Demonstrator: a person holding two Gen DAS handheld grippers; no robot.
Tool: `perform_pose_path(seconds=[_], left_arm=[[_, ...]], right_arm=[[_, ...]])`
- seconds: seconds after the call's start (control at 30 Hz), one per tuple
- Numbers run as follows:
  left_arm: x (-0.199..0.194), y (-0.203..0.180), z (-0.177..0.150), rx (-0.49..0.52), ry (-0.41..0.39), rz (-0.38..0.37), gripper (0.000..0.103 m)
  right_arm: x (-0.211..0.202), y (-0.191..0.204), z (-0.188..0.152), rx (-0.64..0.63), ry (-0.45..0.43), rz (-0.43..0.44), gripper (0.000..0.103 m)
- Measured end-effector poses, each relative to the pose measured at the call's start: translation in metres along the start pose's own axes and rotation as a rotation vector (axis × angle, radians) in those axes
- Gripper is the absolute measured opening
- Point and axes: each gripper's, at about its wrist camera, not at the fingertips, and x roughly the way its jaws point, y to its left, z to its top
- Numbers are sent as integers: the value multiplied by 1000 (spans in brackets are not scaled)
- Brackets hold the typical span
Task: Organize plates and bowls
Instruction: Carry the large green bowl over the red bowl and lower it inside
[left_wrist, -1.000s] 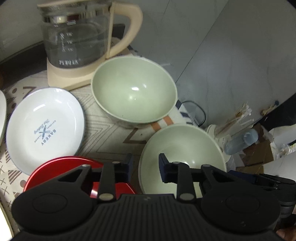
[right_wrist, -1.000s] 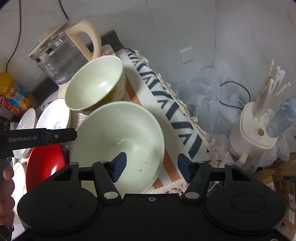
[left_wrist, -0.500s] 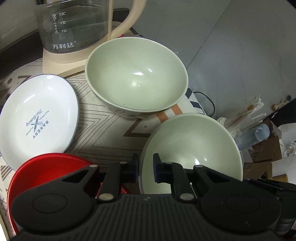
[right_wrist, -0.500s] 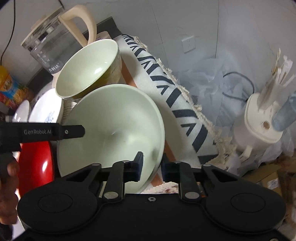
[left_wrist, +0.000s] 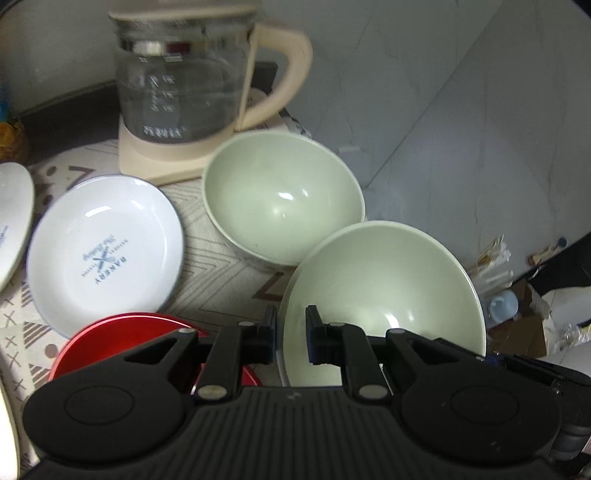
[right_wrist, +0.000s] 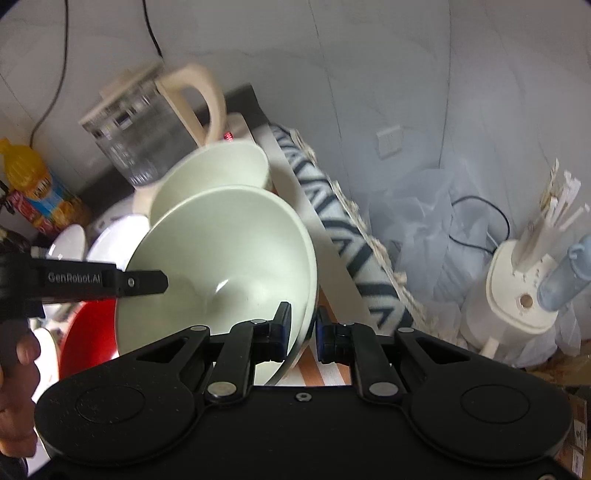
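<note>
Left wrist view: the left gripper (left_wrist: 289, 338) has its fingers nearly closed on the near rim of the wide bowl (left_wrist: 384, 291), which sits tilted beside the deeper bowl (left_wrist: 282, 206) on the counter (left_wrist: 221, 273).

Right wrist view: the right gripper (right_wrist: 301, 338) pinches the opposite rim, mouth facing left. This looks like a lift for nesting; next, carry it over the deeper bowl and level it.

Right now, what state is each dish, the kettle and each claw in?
Left claw: shut on the wide bowl's left rim.
Right claw: shut on the same bowl's right rim.
Wide green bowl: held by both claws, tilted, empty.
Deep green bowl: upright on the mat, empty.
White bakery plate: on the mat, empty.
Red plate: partly hidden behind the left claw.
Glass kettle: upright on its base, lid on.
</note>
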Motion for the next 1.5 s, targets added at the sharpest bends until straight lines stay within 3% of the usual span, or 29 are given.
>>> perform_pose_path(seconds=[0.47,1.13,1.5], left_arm=[[-58,36,2,-133,-120,26,14],[-110,108,-36,-338,-204,150,14],[-117,137,-66,-438,-183,188,14]], right_arm=[[-20,45,28,-132,-108,82,14],[-12,133,21,-319,-68,223,14],[-3,165,7,-400,-10,271,14]])
